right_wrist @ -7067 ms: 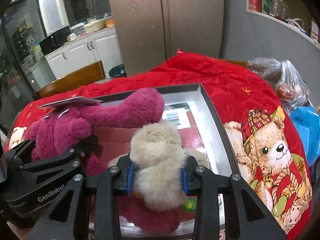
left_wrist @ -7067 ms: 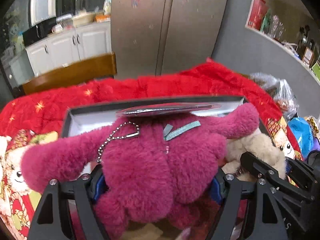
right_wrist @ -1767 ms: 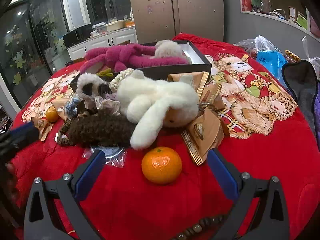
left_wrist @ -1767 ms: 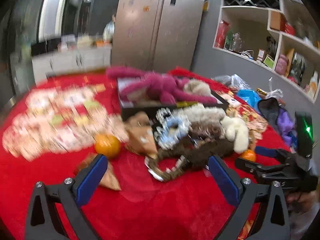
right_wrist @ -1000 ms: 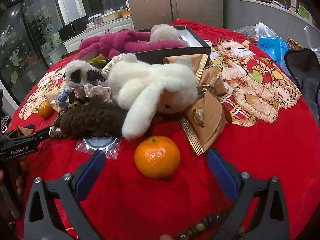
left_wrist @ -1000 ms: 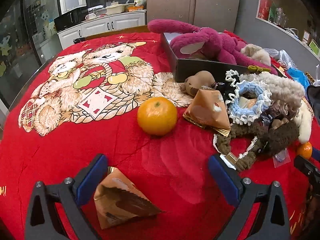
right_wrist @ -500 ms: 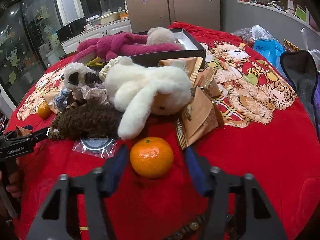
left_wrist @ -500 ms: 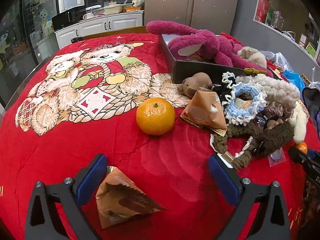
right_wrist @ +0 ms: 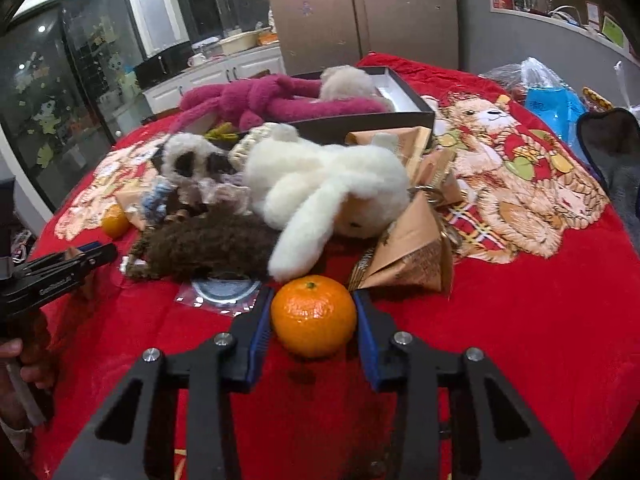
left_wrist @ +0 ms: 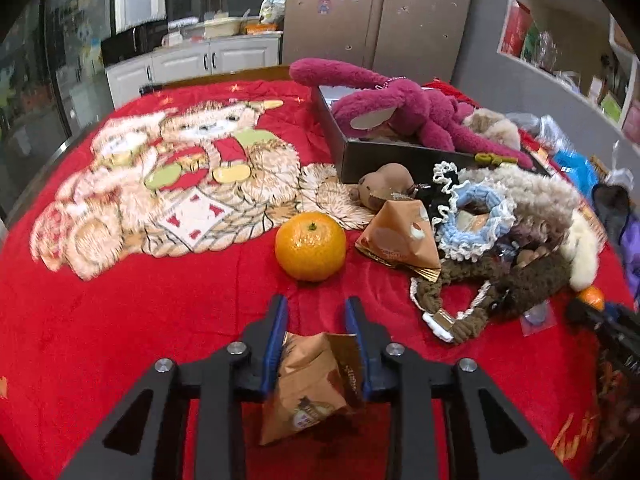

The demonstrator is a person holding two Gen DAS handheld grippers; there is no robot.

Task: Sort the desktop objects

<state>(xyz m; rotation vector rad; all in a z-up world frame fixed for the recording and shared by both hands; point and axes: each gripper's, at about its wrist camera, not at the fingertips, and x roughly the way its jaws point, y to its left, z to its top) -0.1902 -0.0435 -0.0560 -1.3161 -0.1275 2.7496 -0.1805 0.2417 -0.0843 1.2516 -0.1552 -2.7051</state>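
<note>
Kitchen counter under a red bear-print cloth (left_wrist: 120, 320), both grippers closing on a pick.
The left gripper (left_wrist: 316, 320) closes its fingers on a crinkly snack packet (left_wrist: 312, 380) (light, crushable; pinch its sides); the right gripper (right_wrist: 314, 316) closes around a firm, smooth orange (right_wrist: 314, 316) at its widest part. Both angle steeply down at the cloth.

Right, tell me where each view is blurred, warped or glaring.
Left wrist view: bear print on the red cloth smeared at left, near orange sharp, fridge bowed by the fisheye, corners black. Right wrist view: crisp on the orange, glass door shows light spots, dim shelf at far right.
</note>
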